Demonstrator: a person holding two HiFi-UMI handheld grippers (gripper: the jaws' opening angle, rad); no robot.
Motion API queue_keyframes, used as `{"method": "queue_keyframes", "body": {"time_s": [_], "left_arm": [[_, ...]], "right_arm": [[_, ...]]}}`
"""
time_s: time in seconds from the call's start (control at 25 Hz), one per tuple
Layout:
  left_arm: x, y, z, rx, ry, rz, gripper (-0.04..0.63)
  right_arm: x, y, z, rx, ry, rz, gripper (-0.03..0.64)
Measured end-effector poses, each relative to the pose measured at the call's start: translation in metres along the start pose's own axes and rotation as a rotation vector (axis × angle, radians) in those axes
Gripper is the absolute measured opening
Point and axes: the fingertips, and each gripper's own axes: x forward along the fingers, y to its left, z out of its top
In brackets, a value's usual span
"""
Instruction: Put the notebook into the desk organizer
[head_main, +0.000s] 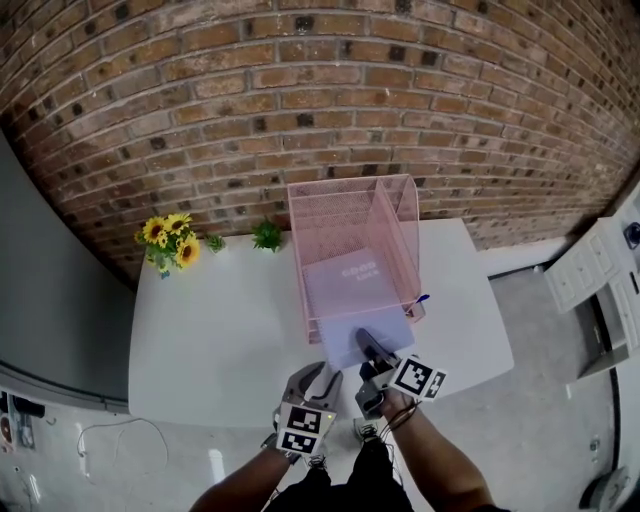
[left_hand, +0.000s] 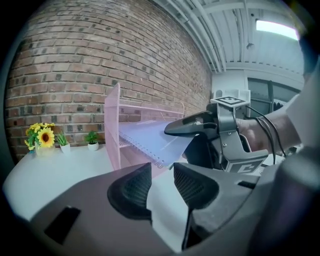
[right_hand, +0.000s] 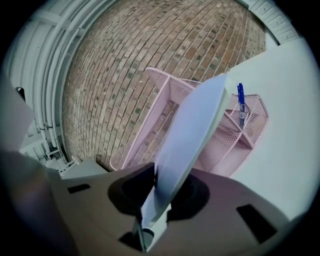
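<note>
Clamped the right gripper (right_hand: 162, 187) on the near edge of the lavender spiral-bound notebook (head_main: 355, 295), lying partly inside the pink wire-mesh desk organizer (head_main: 395, 220). Held the left gripper (left_hand: 162, 175) open and empty just left, over the white table (head_main: 220, 320).

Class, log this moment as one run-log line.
left claw: open, empty | right claw: gripping lilac spiral notebook | notebook: partly inside pink mesh desk organizer

Lavender notebook (head_main: 355, 300), pink mesh organizer (head_main: 345, 215)
</note>
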Motion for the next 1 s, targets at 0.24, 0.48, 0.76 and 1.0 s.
{"method": "queue_keyframes", "body": {"time_s": [0.24, 0.48, 0.76, 1.0], "left_arm": [[0.005, 0.007, 0.008, -0.044, -0.022, 0.053, 0.137], [0.01, 0.015, 0.02, -0.081, -0.042, 0.105, 0.137], [0.016, 0.029, 0.019, -0.106, -0.035, 0.161, 0.137], [0.02, 0.036, 0.023, -0.135, -0.034, 0.184, 0.137]], "right_arm": [[0.011, -0.003, -0.001, -0.111, 0.136, 0.03, 0.112], [0.017, -0.003, -0.001, -0.127, 0.217, 0.08, 0.177], [0.011, -0.003, -0.014, -0.194, 0.314, 0.126, 0.229], [0.002, -0.005, -0.018, -0.337, 0.357, 0.095, 0.233]]}}
